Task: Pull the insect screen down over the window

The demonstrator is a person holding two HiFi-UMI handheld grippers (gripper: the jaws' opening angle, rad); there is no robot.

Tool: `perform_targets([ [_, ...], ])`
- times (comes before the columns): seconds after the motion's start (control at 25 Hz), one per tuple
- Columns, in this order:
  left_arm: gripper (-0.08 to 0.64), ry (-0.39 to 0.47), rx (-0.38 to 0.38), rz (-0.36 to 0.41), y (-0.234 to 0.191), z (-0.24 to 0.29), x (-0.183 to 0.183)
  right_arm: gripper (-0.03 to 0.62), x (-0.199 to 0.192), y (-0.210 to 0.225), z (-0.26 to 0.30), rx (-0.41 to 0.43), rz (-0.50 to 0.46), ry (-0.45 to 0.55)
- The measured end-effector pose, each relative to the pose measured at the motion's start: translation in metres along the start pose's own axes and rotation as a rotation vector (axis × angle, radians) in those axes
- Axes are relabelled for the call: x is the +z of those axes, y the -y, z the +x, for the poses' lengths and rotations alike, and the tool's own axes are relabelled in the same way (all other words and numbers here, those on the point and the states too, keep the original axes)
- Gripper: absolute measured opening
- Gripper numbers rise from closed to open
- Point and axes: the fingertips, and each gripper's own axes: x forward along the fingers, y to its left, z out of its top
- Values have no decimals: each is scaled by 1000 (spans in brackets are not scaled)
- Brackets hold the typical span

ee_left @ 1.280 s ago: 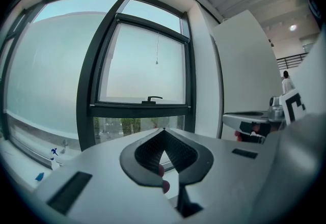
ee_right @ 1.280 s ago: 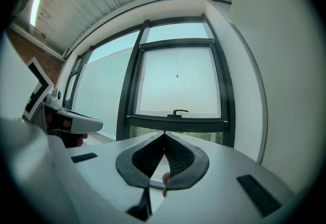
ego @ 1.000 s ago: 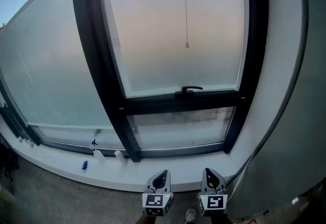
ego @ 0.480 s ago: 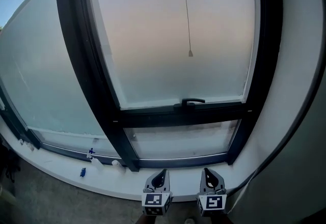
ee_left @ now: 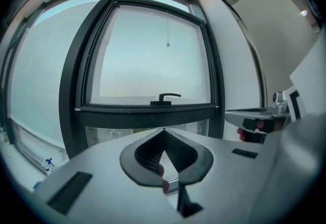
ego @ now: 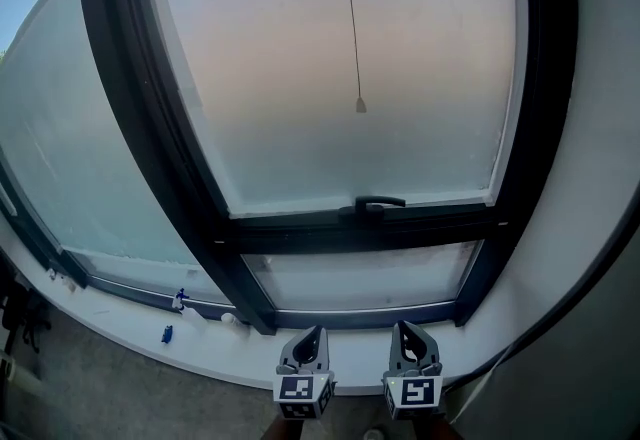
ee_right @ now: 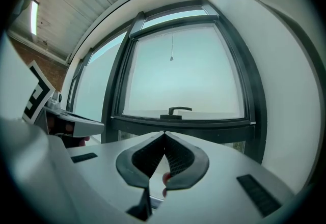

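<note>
A black-framed window [ego: 200, 198] with frosted panes fills the head view. A thin pull cord ending in a small bead [ego: 360, 105] hangs from the top of the frame down the middle of the upper pane. A black handle [ego: 372, 204] sits on the cross bar below it. My left gripper [ego: 308, 338] and right gripper [ego: 410, 333] are low, side by side, over the sill and far below the bead. Both are shut with nothing held. The bead [ee_left: 167, 45] shows high above the shut left tips [ee_left: 163, 130], and the bead [ee_right: 171, 58] likewise above the right tips [ee_right: 164, 134].
A white sill [ego: 130, 328] runs under the window and carries a small blue thing [ego: 167, 333] and a small white bottle [ego: 229, 318] at left. A white wall [ego: 600, 188] borders the frame on the right. A larger frosted pane [ego: 70, 158] continues to the left.
The head view has moved closer to the window and tilted, so the frame looks larger and the bead sits slightly lower. Both grippers stay low and shut.
</note>
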Motion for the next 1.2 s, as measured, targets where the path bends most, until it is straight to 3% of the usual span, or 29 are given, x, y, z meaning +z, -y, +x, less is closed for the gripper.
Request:
perform_targets([
  [0.44, 2, 21, -12, 5, -16, 37, 22, 5, -5, 8, 40, -14, 5, 1],
  [0.76, 2, 65, -105, -20, -39, 85, 42, 5, 12, 10, 91, -71, -24, -3],
  [1.04, 2, 118, -151, -37, -65, 117, 69, 5, 35, 12, 131, -115, 33, -9],
  [1.2, 2, 71, -148, -59, -78, 127, 72, 5, 43, 10, 145, -125, 31, -1],
])
